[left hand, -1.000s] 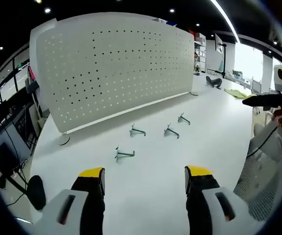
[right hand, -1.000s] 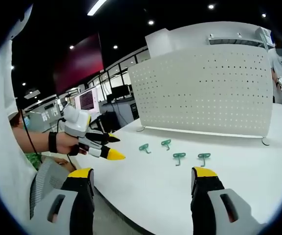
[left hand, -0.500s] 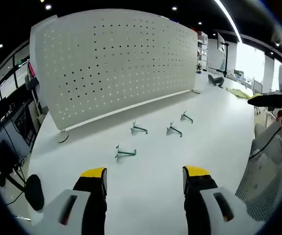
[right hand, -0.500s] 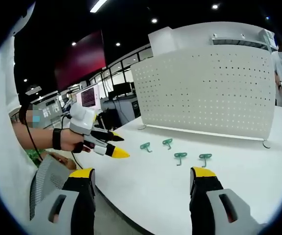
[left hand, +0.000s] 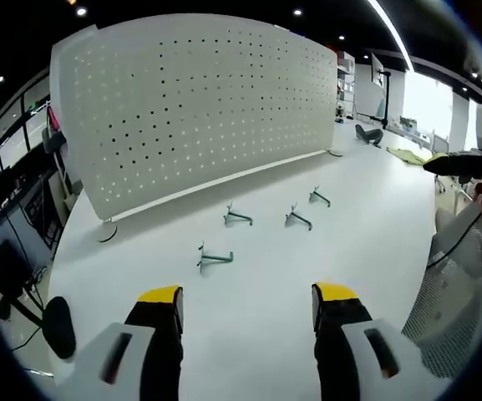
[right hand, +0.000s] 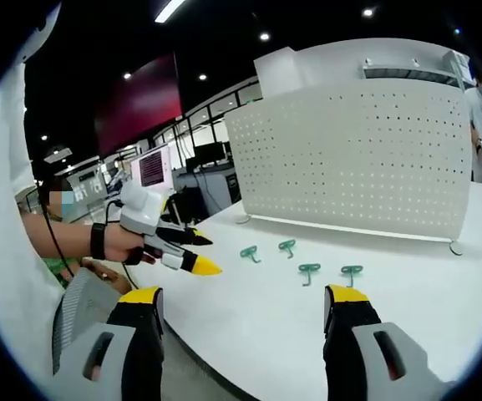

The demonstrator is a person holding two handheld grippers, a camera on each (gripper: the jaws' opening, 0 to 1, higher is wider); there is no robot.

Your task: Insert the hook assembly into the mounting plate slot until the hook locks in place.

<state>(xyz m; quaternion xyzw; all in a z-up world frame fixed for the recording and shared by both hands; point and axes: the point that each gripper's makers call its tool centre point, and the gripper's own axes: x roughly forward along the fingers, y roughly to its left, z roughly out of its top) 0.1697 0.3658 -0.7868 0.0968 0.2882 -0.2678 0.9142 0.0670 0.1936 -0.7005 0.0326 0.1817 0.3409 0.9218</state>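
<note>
A white perforated mounting plate (left hand: 190, 109) (right hand: 357, 159) stands upright across the back of the white table (left hand: 266, 276). Several green hooks lie loose on the table in front of it: one nearest me (left hand: 214, 257), one behind it (left hand: 237, 219), another (left hand: 297, 219) and the farthest (left hand: 318, 198); in the right gripper view they are a row (right hand: 249, 253) (right hand: 287, 246) (right hand: 309, 271) (right hand: 351, 271). My left gripper (left hand: 245, 302) is open and empty, low over the table short of the hooks; it also appears at the left (right hand: 192, 252). My right gripper (right hand: 242, 301) is open and empty near the table's edge.
The other gripper's dark jaw (left hand: 462, 167) comes in at the right edge. A person's hand with a black wristband (right hand: 107, 242) holds the left gripper. Desks and monitors (right hand: 153, 171) stand beyond the table. A grey mesh chair (left hand: 466, 284) sits at the right.
Both views have shifted a little closer to the plate and hooks; the hooks lie as before and both grippers stay open.
</note>
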